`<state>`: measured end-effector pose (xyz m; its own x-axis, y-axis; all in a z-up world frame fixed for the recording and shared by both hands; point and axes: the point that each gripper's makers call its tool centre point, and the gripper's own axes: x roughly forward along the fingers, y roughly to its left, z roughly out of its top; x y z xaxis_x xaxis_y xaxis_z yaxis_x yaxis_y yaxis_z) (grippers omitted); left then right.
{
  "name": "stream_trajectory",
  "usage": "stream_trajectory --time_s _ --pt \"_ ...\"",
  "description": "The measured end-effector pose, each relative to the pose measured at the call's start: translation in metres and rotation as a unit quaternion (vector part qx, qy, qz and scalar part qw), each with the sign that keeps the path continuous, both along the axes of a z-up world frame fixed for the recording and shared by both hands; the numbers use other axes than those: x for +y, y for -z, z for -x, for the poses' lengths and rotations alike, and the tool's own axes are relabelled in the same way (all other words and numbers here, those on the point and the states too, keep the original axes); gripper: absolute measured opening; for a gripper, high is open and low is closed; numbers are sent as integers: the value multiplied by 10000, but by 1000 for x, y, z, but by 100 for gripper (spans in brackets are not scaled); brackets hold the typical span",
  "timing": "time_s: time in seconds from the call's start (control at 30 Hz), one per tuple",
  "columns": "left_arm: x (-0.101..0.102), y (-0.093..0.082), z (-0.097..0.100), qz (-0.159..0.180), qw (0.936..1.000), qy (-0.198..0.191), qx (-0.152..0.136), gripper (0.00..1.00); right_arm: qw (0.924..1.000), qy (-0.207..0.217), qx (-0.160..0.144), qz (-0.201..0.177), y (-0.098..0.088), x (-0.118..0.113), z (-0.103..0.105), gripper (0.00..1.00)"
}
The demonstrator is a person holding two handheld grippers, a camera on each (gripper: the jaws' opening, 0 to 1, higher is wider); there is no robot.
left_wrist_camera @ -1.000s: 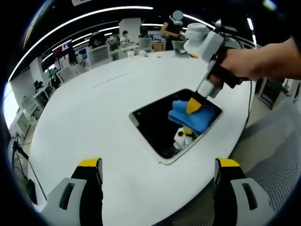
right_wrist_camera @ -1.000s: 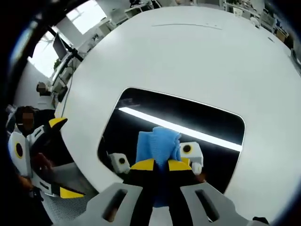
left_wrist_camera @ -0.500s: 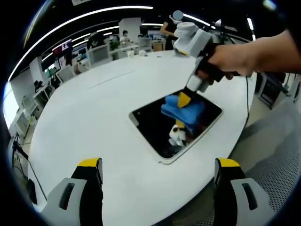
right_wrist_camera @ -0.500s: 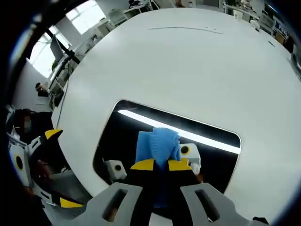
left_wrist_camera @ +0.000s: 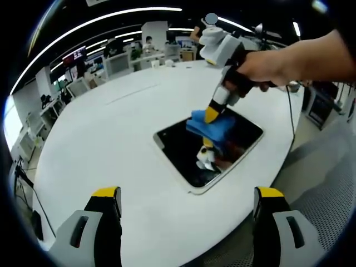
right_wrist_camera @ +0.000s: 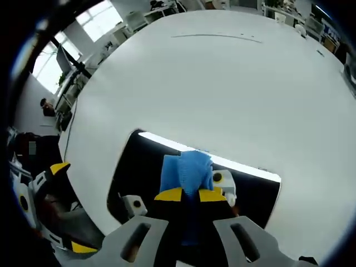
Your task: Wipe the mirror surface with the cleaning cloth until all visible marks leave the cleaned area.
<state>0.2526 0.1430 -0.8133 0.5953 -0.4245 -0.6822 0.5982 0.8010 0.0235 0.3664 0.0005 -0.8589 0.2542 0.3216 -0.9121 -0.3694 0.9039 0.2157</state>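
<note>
Open-plan office or laboratory floor. Large round white table (left_wrist_camera: 111,144) in foreground; rows of desks with monitors (left_wrist_camera: 75,55) behind, long ceiling light strips (left_wrist_camera: 111,15), bright windows (right_wrist_camera: 103,12) along one side, people standing at distant workstations (left_wrist_camera: 150,53).

Mirror flat on the white table, blue cloth pressed to its far half.

The mirror (left_wrist_camera: 208,147) is a dark rectangle with rounded corners and a thin pale rim, lying flat near the table (left_wrist_camera: 111,139) edge closest to me, turned at an angle to that edge. Its glass reflects a ceiling light strip (right_wrist_camera: 245,165). The cleaning cloth (left_wrist_camera: 214,127), bright blue and bunched into folds, sits on the glass toward the mirror's far edge; my right gripper (right_wrist_camera: 190,195) has it pinched between yellow-tipped jaws, cloth (right_wrist_camera: 186,171) sticking out ahead.
</note>
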Motion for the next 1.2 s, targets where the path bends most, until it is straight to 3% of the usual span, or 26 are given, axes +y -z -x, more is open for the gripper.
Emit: stream_trajectory --time_s 0.5,1.2 --pt "2 1 -3 -7 10000 -49 -33 99 9996 87 -224 162 -2 2 -22 3" --pt "3 1 -3 -51 10000 -45 -67 99 9997 95 -180 141 -2 -2 -22 2"
